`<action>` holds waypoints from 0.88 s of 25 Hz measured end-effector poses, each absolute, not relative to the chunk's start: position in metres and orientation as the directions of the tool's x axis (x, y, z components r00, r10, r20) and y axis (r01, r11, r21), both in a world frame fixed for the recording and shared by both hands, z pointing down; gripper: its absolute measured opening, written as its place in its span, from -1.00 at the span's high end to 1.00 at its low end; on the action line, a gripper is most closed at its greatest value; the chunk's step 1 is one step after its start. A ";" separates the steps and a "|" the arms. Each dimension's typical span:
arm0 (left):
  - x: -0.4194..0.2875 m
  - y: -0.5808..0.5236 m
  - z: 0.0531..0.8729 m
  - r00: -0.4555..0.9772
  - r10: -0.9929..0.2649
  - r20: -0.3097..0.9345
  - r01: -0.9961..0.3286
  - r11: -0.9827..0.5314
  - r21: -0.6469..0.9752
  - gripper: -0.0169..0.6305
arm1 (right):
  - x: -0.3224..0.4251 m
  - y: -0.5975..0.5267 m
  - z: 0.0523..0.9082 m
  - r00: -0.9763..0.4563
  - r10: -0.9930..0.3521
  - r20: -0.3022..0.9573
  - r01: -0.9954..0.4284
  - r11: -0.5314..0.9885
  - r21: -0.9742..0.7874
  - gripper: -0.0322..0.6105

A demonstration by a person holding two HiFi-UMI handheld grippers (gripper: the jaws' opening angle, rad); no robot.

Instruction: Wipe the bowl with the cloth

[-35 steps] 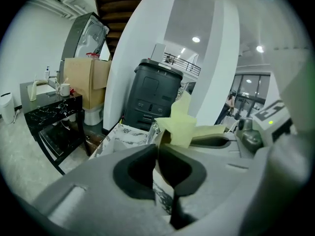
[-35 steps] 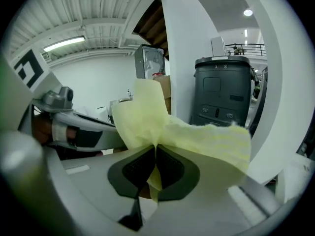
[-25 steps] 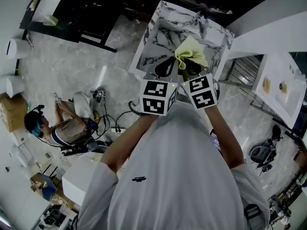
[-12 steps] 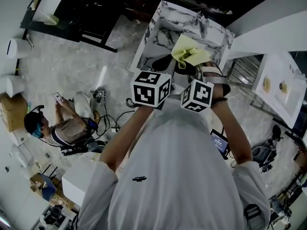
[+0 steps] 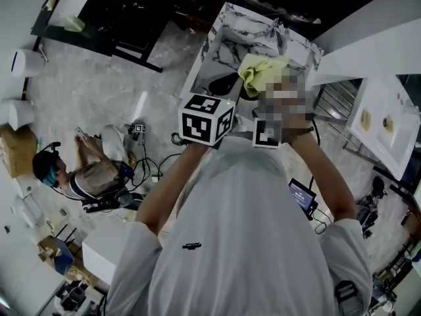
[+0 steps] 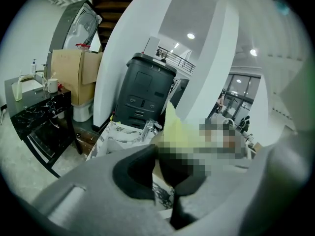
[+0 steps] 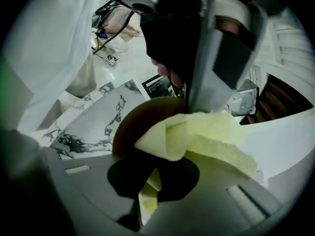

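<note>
The right tongs (image 7: pixel 150 181) are pressed together on a pale yellow soft cloth (image 7: pixel 197 141). Its narrow tail hangs down through them, and its folded bulk fans up and to the right, so its long axis runs from the tongs toward the round brown bowl (image 7: pixel 133 127). There the cloth (image 5: pixel 260 71) lies against the bowl's broad face. The bowl is held tilted on edge above the white marble-veined desk (image 7: pixel 93 122), its broad face turned toward the right tongs. The left tongs (image 6: pixel 158 167) reach the bowl from above and pinch a brown sliver of its rim. Whether the cloth meets the bowl's inside or outside cannot be told.
</note>
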State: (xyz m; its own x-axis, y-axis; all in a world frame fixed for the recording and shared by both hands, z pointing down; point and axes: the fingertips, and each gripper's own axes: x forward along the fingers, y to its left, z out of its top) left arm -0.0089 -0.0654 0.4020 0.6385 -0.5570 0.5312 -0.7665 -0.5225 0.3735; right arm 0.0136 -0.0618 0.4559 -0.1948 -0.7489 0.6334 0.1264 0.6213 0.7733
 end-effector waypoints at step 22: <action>-0.008 -0.059 0.401 0.656 -0.550 0.517 -0.752 -0.530 0.391 0.90 | 0.036 -0.069 0.423 -0.163 -0.854 0.493 0.040 0.494 0.869 0.85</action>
State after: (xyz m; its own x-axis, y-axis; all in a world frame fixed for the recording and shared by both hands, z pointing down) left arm -0.0077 -0.0587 0.4010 0.6562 -0.5499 0.5168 -0.7523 -0.5299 0.3914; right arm 0.0355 -0.0695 0.4229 -0.1635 -0.8543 0.4934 0.0401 0.4940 0.8685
